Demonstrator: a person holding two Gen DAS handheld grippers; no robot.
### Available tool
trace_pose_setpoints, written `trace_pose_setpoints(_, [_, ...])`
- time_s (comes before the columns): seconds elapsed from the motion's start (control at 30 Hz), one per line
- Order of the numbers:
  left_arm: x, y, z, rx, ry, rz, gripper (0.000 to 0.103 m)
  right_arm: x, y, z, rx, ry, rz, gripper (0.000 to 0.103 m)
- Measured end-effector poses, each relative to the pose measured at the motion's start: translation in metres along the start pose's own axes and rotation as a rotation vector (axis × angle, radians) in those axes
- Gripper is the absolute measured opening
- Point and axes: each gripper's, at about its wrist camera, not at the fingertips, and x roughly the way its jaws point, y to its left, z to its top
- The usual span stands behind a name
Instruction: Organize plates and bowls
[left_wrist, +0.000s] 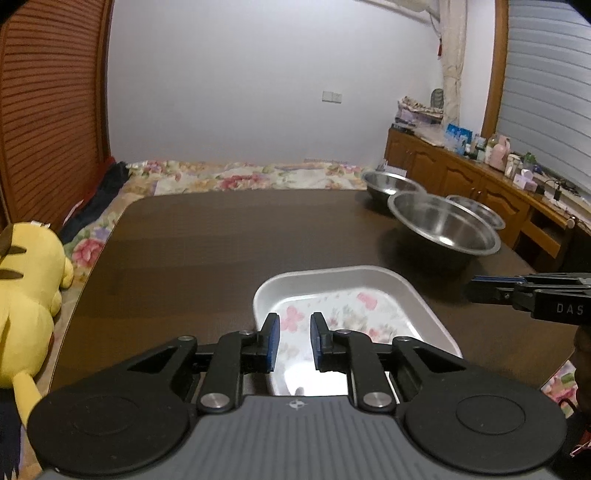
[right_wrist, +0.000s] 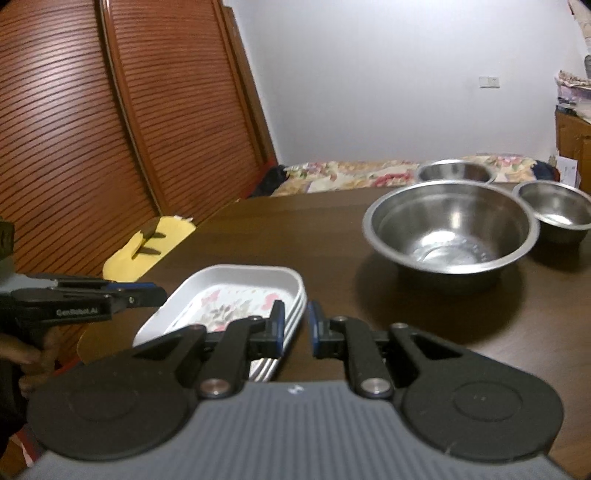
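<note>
White rectangular floral-print plates (right_wrist: 236, 291), stacked, look stiff, light, slick-glazed; pinch a rim; big stainless steel bowl (right_wrist: 448, 225) likewise; left gripper (left_wrist: 294, 341) and right gripper (right_wrist: 296, 328) jaws narrow, empty.

A home bedroom: a bed with a floral quilt (left_wrist: 236, 177) lies beyond the dark counter (left_wrist: 207, 251), a yellow plush toy (left_wrist: 26, 295) sits left of the hand-held gripper, louvred wardrobe doors (right_wrist: 92, 122) stand behind it, and a cluttered wooden sideboard (left_wrist: 461, 173) lines the window side.
</note>
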Motion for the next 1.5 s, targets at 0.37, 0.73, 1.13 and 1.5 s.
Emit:
trace_pose_setpoints(0.37, [0.016, -0.032, 0.025, 0.053, -0.038, -0.061, 0.025, -0.027, -0.029, 0.013, 0.008, -0.076, -0.081, 0.016])
trace_pose_setpoints(0.73, [0.043, -0.073, 0.049, 0.099, -0.075, -0.118, 0.070, -0.034, -0.069, 0.024, 0.024, -0.120, -0.193, 0.069])
trace_pose_setpoints(1.13, [0.084, -0.096, 0.060, 0.088, -0.089, -0.126, 0.096, -0.013, -0.111, 0.026, -0.005, -0.163, -0.257, 0.103])
trace_pose_setpoints(1.5, [0.109, -0.106, 0.067, 0.071, -0.057, -0.144, 0.091, 0.009, -0.131, 0.022, 0.029, -0.192, -0.239, 0.103])
